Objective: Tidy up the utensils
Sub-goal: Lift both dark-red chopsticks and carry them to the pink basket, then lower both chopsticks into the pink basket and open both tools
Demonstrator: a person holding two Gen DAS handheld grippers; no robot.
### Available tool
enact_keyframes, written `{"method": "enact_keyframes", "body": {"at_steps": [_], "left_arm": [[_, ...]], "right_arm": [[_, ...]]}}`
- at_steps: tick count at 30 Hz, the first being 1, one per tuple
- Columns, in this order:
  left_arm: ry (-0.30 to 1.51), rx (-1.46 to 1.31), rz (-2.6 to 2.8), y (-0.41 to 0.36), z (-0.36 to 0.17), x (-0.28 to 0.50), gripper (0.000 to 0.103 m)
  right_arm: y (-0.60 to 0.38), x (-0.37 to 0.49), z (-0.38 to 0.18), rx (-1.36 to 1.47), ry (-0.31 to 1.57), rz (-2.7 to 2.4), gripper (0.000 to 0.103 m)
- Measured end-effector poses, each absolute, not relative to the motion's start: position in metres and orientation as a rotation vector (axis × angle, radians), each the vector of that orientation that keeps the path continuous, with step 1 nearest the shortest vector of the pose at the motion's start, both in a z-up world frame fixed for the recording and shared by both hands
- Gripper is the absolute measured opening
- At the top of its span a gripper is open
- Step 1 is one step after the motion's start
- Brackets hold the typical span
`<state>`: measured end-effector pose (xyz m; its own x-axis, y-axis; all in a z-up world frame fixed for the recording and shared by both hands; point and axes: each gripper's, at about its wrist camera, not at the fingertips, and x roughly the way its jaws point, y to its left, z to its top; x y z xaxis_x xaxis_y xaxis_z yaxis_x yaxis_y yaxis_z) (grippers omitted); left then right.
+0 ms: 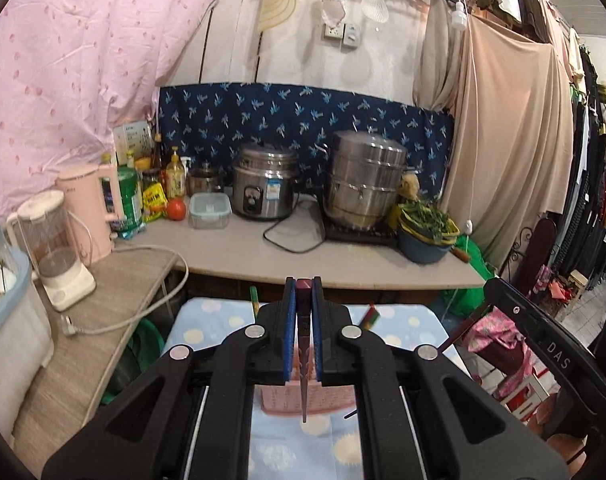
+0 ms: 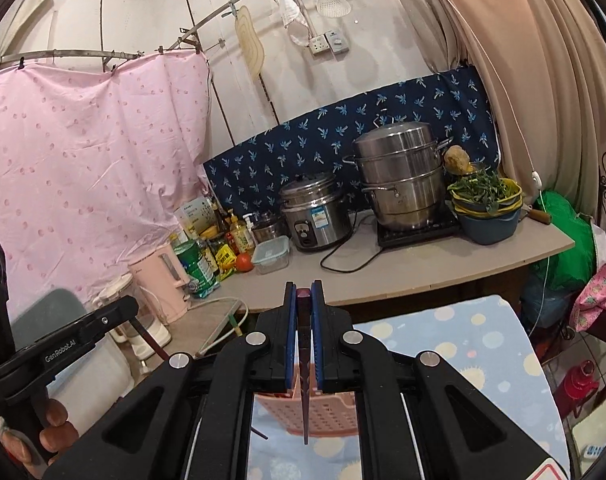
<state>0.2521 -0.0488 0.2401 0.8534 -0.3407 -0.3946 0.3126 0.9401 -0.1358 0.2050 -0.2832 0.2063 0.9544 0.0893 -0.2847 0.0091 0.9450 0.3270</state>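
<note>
While chopsticks are clenched, the basket is approached.
One dark chopstick [image 1: 303, 344] is held by the left gripper [image 1: 303, 332], another chopstick [image 2: 304, 368] by the right gripper [image 2: 303, 336]; the pink basket [image 2: 327, 412] could be missed if either swings.

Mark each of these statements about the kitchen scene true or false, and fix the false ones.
1. The left tongs are shut on a dark chopstick. True.
2. The right tongs are open and hold nothing. False: they are shut on a dark chopstick too.
3. A pink perforated basket lies below the right tongs on the dotted cloth. True.
4. The tomato sits on top of the steamer pot. False: it sits on the counter, beside a lidded container.
</note>
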Motion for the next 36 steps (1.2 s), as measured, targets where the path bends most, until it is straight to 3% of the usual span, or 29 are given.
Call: {"method": "enact_keyframes", "body": {"at_steps": [9,23,36], "left_arm": [[0.41,-0.048,-0.309,-0.062,0.249,0.302,0.007],[0.522,-0.029,-0.304,-0.079,0.187,0.344,0.007],[0.55,-0.033,-0.307,-0.083,0.165,0.352,0.008]], "right_arm": [[-0.279,0.262,0.222,0.291,0.278,0.015,0.007],[-0.263,0.317,0.152,0.247,0.432,0.018,0.007],[-0.258,0.331,0.13,0.232,0.497,0.036,0.009]]}}
